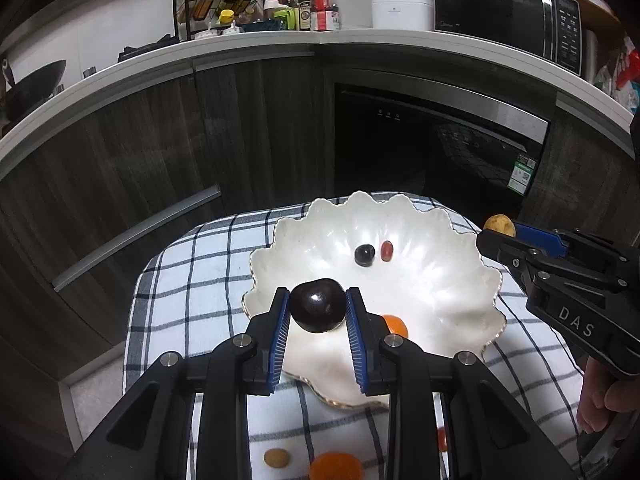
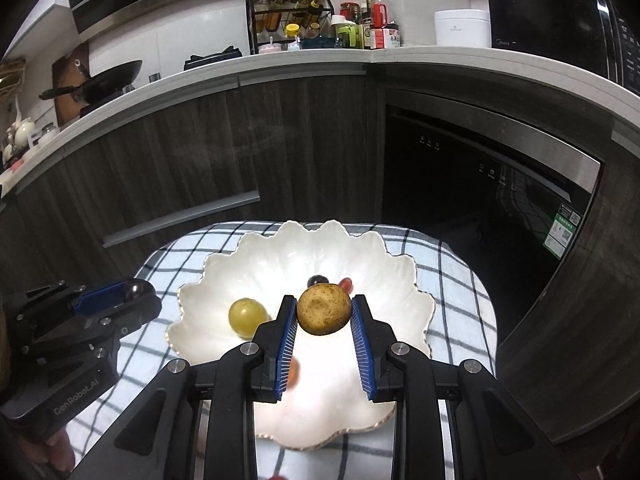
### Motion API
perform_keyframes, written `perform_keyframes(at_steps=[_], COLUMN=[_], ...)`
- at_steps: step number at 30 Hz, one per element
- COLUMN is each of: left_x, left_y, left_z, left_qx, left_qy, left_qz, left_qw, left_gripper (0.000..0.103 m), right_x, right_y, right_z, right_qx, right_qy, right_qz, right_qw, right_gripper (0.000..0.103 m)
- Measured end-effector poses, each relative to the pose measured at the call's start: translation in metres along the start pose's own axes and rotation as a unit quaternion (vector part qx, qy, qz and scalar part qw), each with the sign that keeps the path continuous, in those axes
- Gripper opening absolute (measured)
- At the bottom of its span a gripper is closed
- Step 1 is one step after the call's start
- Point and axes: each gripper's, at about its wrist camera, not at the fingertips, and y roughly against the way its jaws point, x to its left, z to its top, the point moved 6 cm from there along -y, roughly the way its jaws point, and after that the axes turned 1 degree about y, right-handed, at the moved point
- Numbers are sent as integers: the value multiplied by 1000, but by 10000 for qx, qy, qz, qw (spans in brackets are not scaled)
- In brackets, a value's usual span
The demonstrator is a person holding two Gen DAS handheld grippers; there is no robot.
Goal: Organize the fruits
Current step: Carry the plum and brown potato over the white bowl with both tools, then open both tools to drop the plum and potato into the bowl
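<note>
Between our left gripper's (image 1: 318, 312) jaws we pinch a dark plum (image 1: 317, 310), held over the scalloped bowl (image 1: 440, 292) for dropping. Our right gripper (image 2: 324, 314) likewise clamps a brown longan (image 2: 323, 309) above it.

Black left tongs (image 1: 318, 312) and right tongs (image 2: 324, 312), blue ribbed pads, silver pivot screws, white lettering

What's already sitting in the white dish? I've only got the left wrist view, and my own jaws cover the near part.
Observer: A yellow-green grape lies in the scalloped dish, hidden from your view.
Operator: What is the right gripper carrying?
Observer: The right gripper is shut on a brown speckled fruit, held above the dish.
Operator: Anything else hidden under the jaws?
Observer: An orange-red piece shows beside the right gripper's left pad, too blurred to identify.
</note>
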Motion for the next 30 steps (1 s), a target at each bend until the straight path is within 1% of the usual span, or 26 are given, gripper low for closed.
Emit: perform_keyframes(at_steps=[8,17,23,30], left_x=[6,10,12,16], left_y=[-23,-47,-58,-65], left_z=[5,2,-1,-4], left_qx=[79,228,306,368], left_qy=[59,89,114,171], left_qz=[36,82,115,174], left_qw=[9999,9997,9994,9990], left_gripper=[28,28,28,29], right_x=[-6,-11,-12,-13], right_y=[-26,-54,-69,-80], right_z=[5,0,-3,-4], right_qx=[118,366,502,563], right_qy=[38,38,49,20], right_qz=[-37,-39,-13,-3], right_qw=[9999,9993,9987,9984], right_gripper=[29,29,29,29])
